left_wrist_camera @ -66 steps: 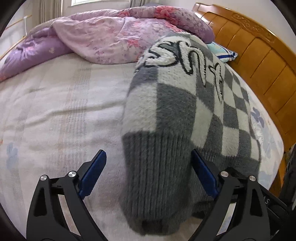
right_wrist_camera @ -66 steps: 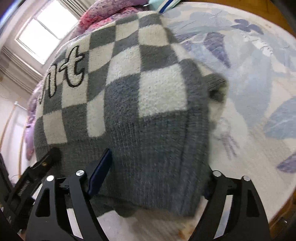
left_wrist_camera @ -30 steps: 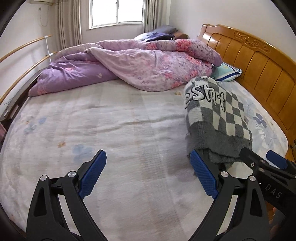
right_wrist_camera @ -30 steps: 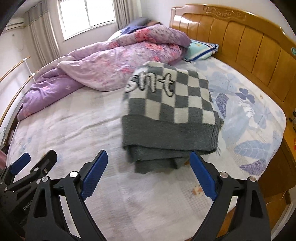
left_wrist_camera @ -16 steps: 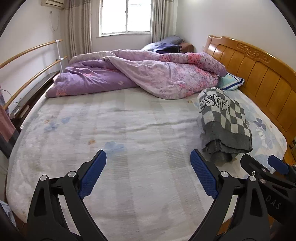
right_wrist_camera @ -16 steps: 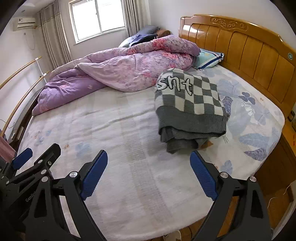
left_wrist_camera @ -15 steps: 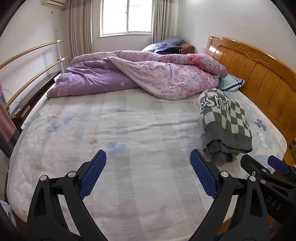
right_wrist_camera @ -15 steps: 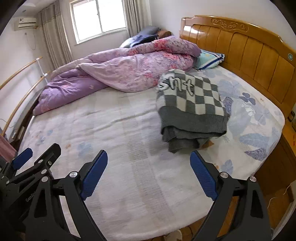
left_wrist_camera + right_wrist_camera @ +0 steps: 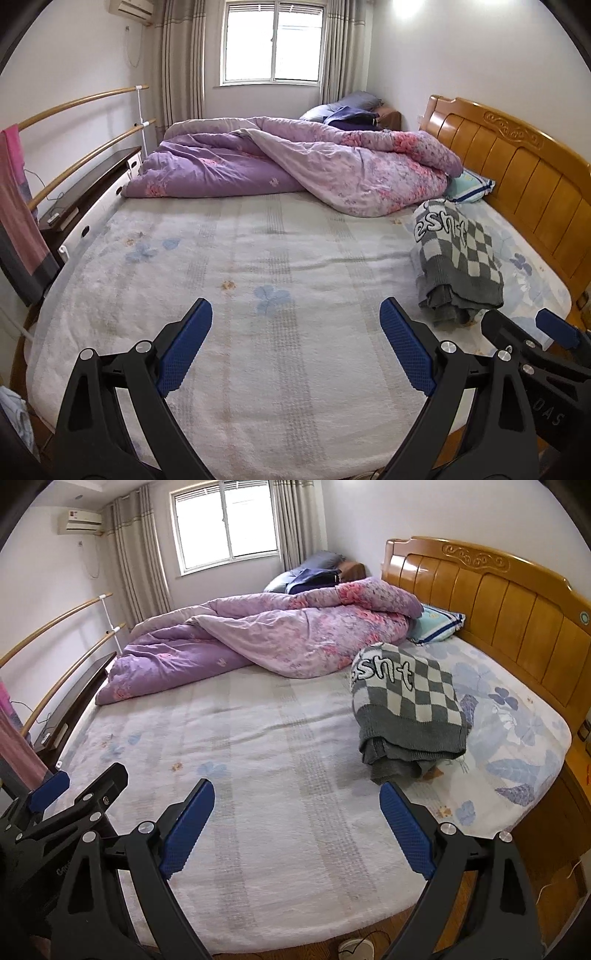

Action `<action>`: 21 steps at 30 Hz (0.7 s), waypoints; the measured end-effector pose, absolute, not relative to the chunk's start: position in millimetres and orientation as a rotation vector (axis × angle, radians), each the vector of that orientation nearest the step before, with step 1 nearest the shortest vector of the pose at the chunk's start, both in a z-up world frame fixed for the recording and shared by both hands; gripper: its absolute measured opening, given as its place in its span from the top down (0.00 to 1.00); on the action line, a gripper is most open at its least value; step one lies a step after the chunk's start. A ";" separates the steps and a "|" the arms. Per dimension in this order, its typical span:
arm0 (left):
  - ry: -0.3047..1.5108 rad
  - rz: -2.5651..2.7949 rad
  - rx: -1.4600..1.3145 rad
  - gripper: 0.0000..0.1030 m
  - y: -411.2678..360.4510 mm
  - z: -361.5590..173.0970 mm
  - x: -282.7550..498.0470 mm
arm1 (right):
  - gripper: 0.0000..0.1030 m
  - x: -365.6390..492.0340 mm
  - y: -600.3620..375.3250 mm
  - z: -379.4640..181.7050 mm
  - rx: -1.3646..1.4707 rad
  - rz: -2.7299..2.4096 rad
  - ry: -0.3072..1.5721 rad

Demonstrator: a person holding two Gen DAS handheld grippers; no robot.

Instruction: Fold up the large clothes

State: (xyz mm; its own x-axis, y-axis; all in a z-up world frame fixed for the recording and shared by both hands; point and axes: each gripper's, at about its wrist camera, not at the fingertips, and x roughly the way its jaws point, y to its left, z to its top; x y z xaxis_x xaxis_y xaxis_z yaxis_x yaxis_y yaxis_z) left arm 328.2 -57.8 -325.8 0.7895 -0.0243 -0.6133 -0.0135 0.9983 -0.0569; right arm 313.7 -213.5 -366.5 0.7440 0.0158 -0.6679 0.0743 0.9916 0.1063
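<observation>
One folded checkered sweater (image 9: pixel 408 705) lies on the bed (image 9: pixel 258 775) near the wooden headboard (image 9: pixel 517 616), beside a purple quilt (image 9: pixel 277 635) — its lower layers bunched, their edges hard to make out. Left gripper (image 9: pixel 295 345) and right gripper (image 9: pixel 297 825) hang wide apart, holding nothing — their bodies cut off below.

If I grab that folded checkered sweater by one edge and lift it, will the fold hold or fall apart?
The checkered sweater is thick soft knit, so it will probably sag and unfold. Loose layers already spill from its near end, so they would likely slip out first. It looks bulky rather than heavy; supporting it with both open grippers seems safer.
</observation>
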 end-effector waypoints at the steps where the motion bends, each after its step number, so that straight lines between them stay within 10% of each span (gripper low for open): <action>1: 0.653 0.001 -0.060 0.10 -55.4 -323.7 326.1 | 0.15 312.6 -210.6 -364.5 0.123 -0.028 0.727; 21: 0.589 0.025 -0.049 0.10 -44.2 -310.0 313.3 | 0.08 304.9 -200.5 -353.2 0.080 -0.008 0.689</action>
